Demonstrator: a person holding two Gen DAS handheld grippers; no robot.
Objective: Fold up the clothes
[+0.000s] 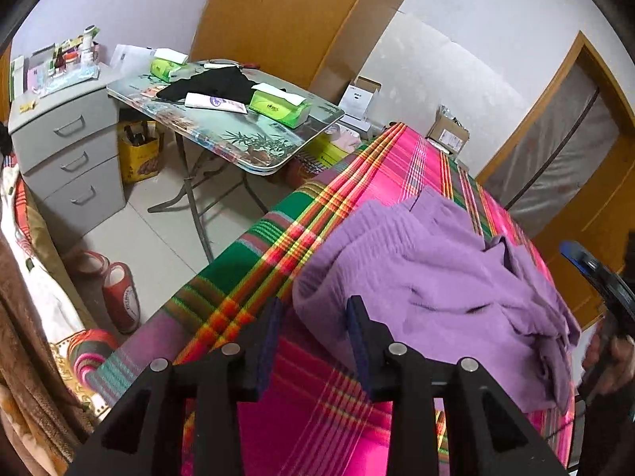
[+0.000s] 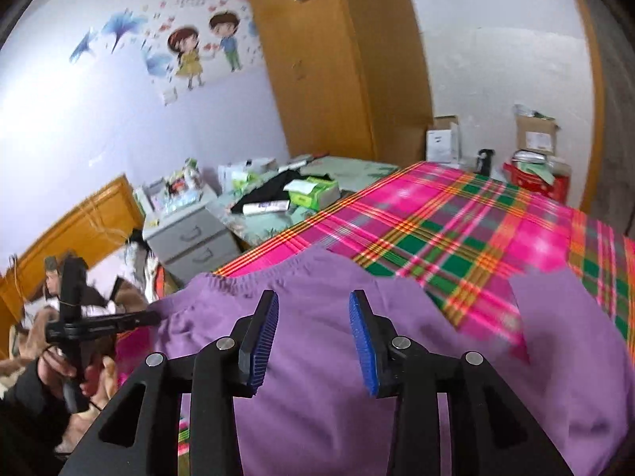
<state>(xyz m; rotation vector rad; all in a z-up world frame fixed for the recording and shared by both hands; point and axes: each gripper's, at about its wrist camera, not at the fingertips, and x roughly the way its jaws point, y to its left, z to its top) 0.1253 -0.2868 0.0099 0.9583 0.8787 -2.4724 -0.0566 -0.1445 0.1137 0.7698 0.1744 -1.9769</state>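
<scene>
- One purple garment [image 1: 428, 273] lies in front of us on the bed [image 1: 254, 269], over its pink, green and orange plaid cover; from the left wrist view it looks bunched and creased, close to the bed's edge.
- From the right wrist view, we see the purple garment [image 2: 317, 377] spread flatter, with a gathered elastic band along its far edge and a second purple section off to the right, plaid showing between the two.
- Our left gripper [image 1: 315, 313] sits low at the garment's near corner with its fingers spread; the right finger is at the cloth's edge and the left is over the plaid, with nothing pinched between them.
- Our right gripper [image 2: 313, 305] hangs over the middle of the garment, fingers spread apart with only cloth visible behind the gap, and no fold is caught in them.
- In the right wrist view the left gripper [image 2: 152, 317] also shows from the side, held in a hand [image 2: 59, 369] at the garment's left corner.
- Beside the bed stands a folding counter [image 1: 254, 146] carrying two green tissue packs [image 1: 279, 107], a black cloth [image 1: 214, 83] and a white tube.
- Further out are a grey drawer unit [image 1: 67, 150], red slippers [image 1: 121, 297] on the tiled floor, a wooden wardrobe [image 1: 285, 12] and cardboard boxes by the wall.
</scene>
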